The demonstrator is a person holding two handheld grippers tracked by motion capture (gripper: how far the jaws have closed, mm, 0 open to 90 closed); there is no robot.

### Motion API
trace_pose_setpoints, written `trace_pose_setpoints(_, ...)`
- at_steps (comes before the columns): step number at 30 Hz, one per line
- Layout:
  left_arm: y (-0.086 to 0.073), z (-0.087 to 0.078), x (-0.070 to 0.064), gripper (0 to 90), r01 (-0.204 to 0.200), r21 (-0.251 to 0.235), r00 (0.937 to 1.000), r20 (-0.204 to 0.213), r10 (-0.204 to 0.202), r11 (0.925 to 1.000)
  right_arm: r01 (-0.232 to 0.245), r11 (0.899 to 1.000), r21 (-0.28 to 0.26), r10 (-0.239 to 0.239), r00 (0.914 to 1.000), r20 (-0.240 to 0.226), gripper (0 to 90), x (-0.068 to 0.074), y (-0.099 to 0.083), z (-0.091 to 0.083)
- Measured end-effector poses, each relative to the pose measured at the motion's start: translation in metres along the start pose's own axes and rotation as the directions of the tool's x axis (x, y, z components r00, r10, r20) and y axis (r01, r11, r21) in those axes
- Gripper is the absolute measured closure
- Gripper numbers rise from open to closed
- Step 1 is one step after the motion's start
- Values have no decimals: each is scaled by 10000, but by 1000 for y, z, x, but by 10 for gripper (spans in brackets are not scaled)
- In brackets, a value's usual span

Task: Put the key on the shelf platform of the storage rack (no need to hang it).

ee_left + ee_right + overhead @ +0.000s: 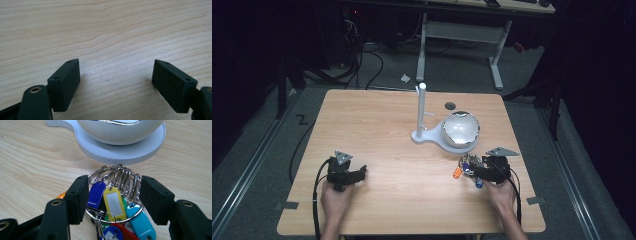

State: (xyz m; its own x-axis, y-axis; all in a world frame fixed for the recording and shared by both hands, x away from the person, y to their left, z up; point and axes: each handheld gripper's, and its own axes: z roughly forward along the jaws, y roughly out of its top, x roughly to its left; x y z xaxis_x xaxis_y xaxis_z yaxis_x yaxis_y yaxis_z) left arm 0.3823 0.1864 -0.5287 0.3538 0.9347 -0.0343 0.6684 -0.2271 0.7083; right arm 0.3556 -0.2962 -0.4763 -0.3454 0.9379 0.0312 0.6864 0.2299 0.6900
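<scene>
- Right gripper [113, 195] first: its black jaws sit on either side of the steel key ring loaded with coloured plastic tags [116, 202], close in on the ring's outer edges, though I can't tell whether they are gripping it yet.
- The bunch lies flat on the pale wooden tabletop [30, 165]; blue, yellow and turquoise tags show between the jaws, with an orange one poking out at the side.
- Just beyond it is the white stand base with the shiny silver bowl [120, 130] on it, near but apart from the ring.
- From the high view, a white upright post [421, 112] rises from that same base.
- Left gripper [116, 82]: jaws wide, nothing between them, low over bare wood, well apart from the action.
- My read: this is the pick-up step. Next calls for a firm squeeze on the ring, then a clean lift, likely towards the post.
</scene>
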Motion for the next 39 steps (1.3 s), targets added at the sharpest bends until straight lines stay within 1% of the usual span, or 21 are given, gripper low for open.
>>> trace_pose_setpoints(13,0,0,0,231,21,-18,10000,0,-21,10000,32,9992,399,-40,9998,188,391,3,6,24)
trace_pose_setpoints(20,0,0,0,231,-1,2,10000,-1,1,10000,22,9980,624,-46,9993,381,391,1,7,33)
trace_pose_setpoints(28,0,0,0,231,-4,0,10000,4,4,10000,82,9955,946,-129,9987,488,417,2,5,44)
trace_pose_setpoints(34,0,0,0,231,-1,-1,10000,2,1,10000,-173,9954,945,169,9998,44,470,-2,5,48)
trace_pose_setpoints(36,0,0,0,231,-1,-3,10000,2,1,10000,-201,9956,918,217,9996,-162,513,-4,4,49)
trace_pose_setpoints(37,0,0,0,231,-1,-3,10000,2,1,10000,-213,9959,877,236,9994,-249,550,-5,4,49)
trace_pose_setpoints(39,0,0,0,231,-1,-3,10000,2,1,10000,-277,9964,803,301,9991,-285,591,-6,4,50)
